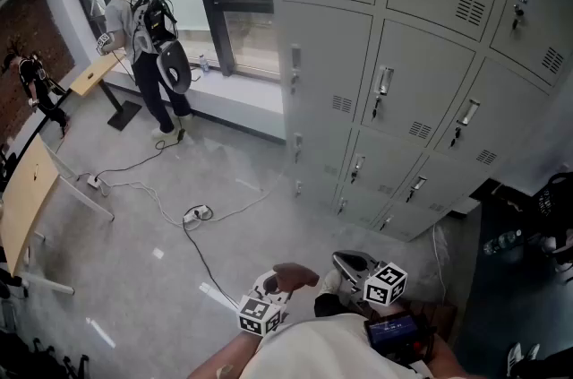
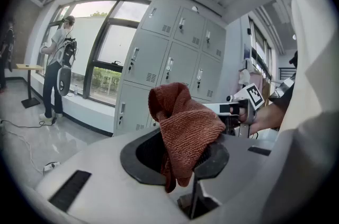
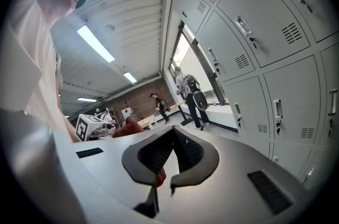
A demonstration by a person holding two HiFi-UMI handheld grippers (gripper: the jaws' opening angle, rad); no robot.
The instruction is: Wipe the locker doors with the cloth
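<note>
A rust-red cloth (image 2: 183, 133) bunches up between the jaws of my left gripper (image 2: 184, 139), which is shut on it. In the head view the cloth (image 1: 298, 276) shows as a small red lump at the tip of the left gripper (image 1: 279, 286), low in the frame. My right gripper (image 1: 346, 262) is held just right of it. In its own view the right gripper (image 3: 172, 132) has its pads together with nothing clamped, and the cloth (image 3: 127, 125) peeks out behind its left jaw. The grey locker doors (image 1: 421, 55) stand ahead, some way off from both grippers.
A person with a backpack (image 1: 143, 23) stands by the window at the far left. Cables and a power strip (image 1: 195, 213) trail over the floor. Wooden tables (image 1: 27, 198) line the left side. A dark desk (image 1: 501, 279) stands at the right.
</note>
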